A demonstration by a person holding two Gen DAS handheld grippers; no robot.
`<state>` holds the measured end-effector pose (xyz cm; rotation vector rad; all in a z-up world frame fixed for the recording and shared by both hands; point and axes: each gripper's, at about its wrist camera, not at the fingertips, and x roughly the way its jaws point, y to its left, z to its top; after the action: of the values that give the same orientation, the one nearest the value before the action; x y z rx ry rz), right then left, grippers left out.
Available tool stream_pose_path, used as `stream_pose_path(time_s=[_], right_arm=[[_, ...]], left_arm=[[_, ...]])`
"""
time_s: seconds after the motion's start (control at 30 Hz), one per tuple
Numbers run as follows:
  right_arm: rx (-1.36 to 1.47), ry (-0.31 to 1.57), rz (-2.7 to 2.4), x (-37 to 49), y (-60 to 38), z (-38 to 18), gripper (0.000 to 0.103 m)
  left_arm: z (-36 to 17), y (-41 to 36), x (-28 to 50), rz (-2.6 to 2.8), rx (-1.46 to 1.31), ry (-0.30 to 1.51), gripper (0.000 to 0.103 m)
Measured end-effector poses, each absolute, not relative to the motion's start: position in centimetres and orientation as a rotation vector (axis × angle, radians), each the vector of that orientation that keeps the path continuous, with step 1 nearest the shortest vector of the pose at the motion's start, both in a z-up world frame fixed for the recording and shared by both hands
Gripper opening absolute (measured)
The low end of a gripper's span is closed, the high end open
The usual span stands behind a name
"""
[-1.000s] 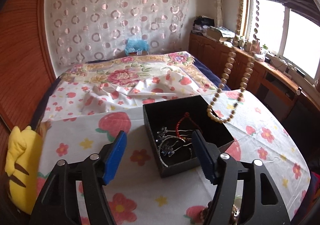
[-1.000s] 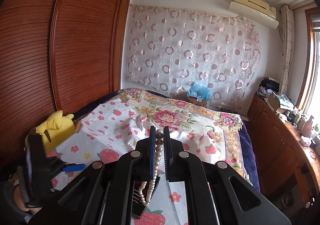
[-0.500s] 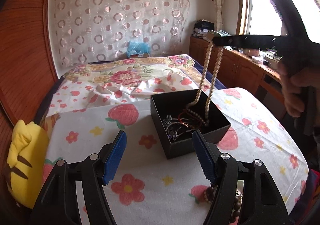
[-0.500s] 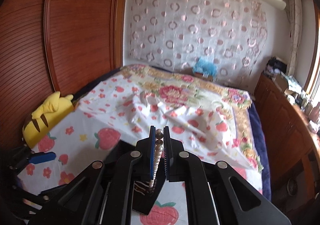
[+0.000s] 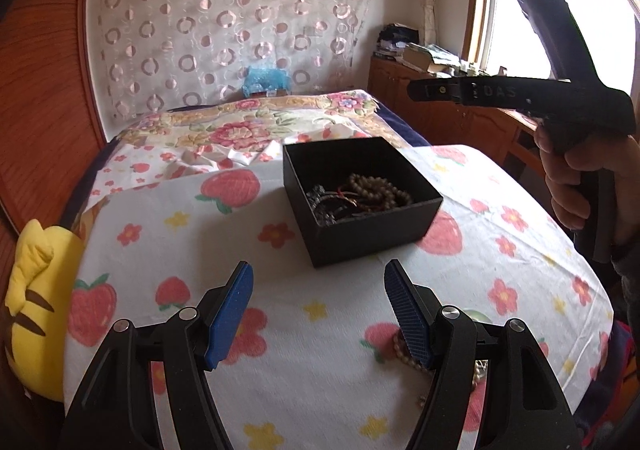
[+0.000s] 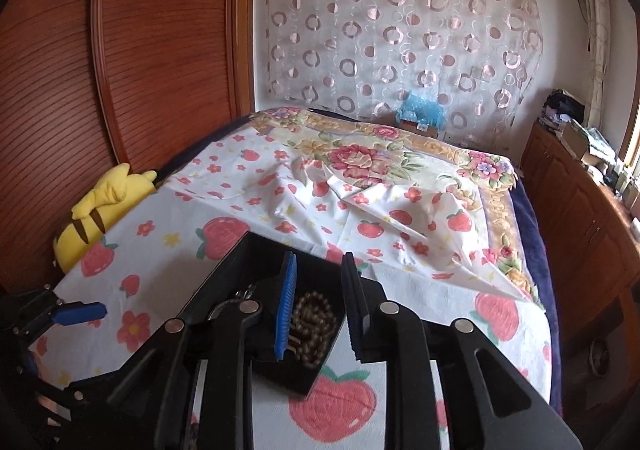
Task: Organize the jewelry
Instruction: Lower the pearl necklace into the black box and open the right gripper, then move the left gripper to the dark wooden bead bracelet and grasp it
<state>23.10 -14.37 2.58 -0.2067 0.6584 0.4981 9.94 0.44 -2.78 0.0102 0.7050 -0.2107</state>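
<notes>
Over the strawberry-print surface (image 5: 360, 330), the right gripper (image 6: 318, 302) hangs above the black box (image 5: 372, 238), its jaws just parted with nothing between them. Below, the wooden bead necklace (image 6: 314, 320) lies coiled inside the box among other jewelry. Nearby, the left gripper (image 5: 318, 310) hovers wide apart and empty.

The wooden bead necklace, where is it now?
In the left wrist view the wooden bead necklace lies coiled inside the black box on the strawberry cloth, at the box's right side beside darker jewelry.
</notes>
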Motion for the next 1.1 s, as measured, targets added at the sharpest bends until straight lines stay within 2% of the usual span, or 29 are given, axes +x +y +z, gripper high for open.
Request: stream_pose_path(time_s=[0.4,0.57,0.7,0.8,0.87,1.1], right_arm=[[-0.130,0.712,0.535,14.7,-18.0,-2.6,0.026],[-0.125,0.735,0.516,12.5,-18.9,-4.9,0.029],[-0.099,0.747,0.489,11.2,-20.0,-6.2,0.030],[-0.099,0.751,0.488,10.3,-20.5,-6.7,0.031],[-0.098,0.750,0.494,9.6,-20.7,-6.9,0.037],[-0.099,0.713,0.519,7.4,-21.1,-6.9,0.040]], left_arm=[[-4.3,-1.5,8.2,-0.272,0.036,0.747,0.065],[-4.8,-2.7,8.2,-0.302,0.058,0.765,0.064],[-5.4,-3.4,8.2,-0.332,0.058,0.790,0.056],[-5.9,-3.9,8.4,-0.349,0.059,0.817,0.044],[-6.5,-4.4,8.4,-0.376,0.058,0.845,0.036],[-7.2,-5.9,9.1,-0.388,0.082,0.882,0.031]])
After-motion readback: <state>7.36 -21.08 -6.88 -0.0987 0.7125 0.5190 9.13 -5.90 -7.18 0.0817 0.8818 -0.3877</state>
